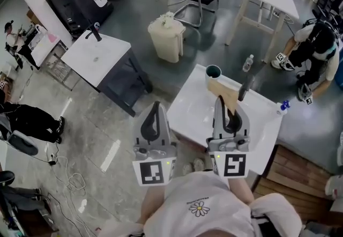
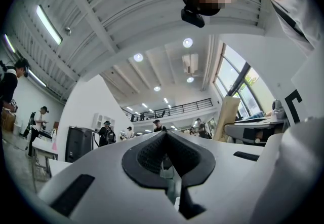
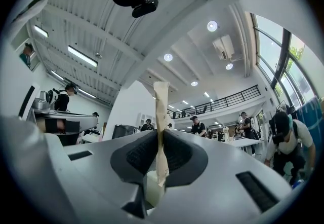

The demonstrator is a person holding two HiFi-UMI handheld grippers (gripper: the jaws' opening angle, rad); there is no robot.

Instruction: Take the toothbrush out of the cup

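Note:
My right gripper point(image 1: 220, 102) is shut on a flat beige toothbrush point(image 1: 222, 94) over the white table point(image 1: 187, 107). In the right gripper view the toothbrush point(image 3: 161, 116) stands upright, pinched between the black pads of that gripper point(image 3: 161, 134). Its far end overlaps the near side of a white cup point(image 1: 213, 72) with a teal inside; I cannot tell whether they touch. My left gripper point(image 1: 156, 106) hangs level with it to the left, off the table's edge. Its jaws point(image 2: 164, 139) meet at the tips with nothing between them. The toothbrush point(image 2: 227, 116) also shows from the left gripper view.
A dark upright post point(image 1: 244, 88) stands on the table right of the cup, and a blue-capped bottle point(image 1: 282, 106) at its right edge. Beyond are a beige bin point(image 1: 167, 37), a second white table point(image 1: 96, 56), a crouching person point(image 1: 316, 48) and a wooden platform point(image 1: 289, 171).

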